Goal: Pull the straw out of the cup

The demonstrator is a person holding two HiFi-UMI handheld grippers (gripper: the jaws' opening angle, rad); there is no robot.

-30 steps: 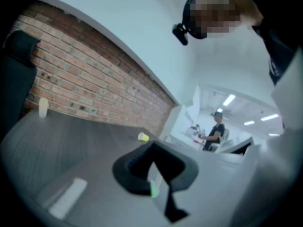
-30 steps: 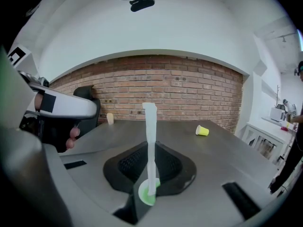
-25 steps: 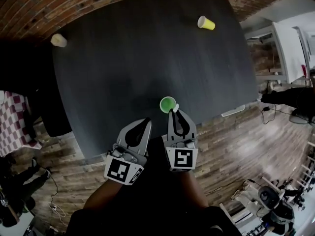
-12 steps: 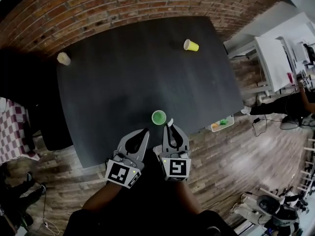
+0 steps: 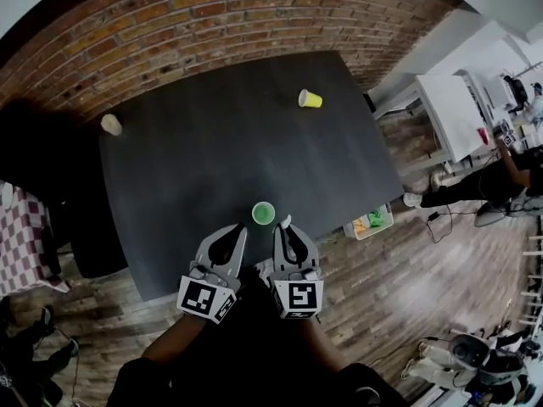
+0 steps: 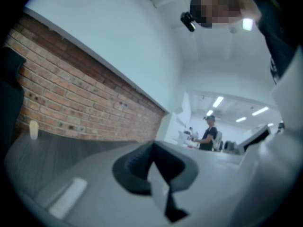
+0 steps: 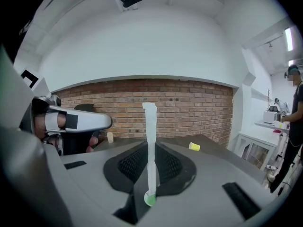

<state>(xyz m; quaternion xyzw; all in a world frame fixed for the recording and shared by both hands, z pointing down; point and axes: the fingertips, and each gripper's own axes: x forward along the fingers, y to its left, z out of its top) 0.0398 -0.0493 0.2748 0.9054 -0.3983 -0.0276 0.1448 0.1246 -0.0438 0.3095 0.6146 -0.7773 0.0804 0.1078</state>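
Mostly, I judge the job as done: my right tongs [image 5: 286, 227] are clamped on the straw [image 7: 150, 126], which stands upright between the jaws. The green cup [image 5: 263, 214] rests on the table [image 5: 212, 125] below the tips and a little to their left. The straw's lower end I cannot see well, so it may not be fully free. My left tongs [image 5: 239, 230], beside the right ones, are together and hold nothing. What remains is to lift the straw clear.
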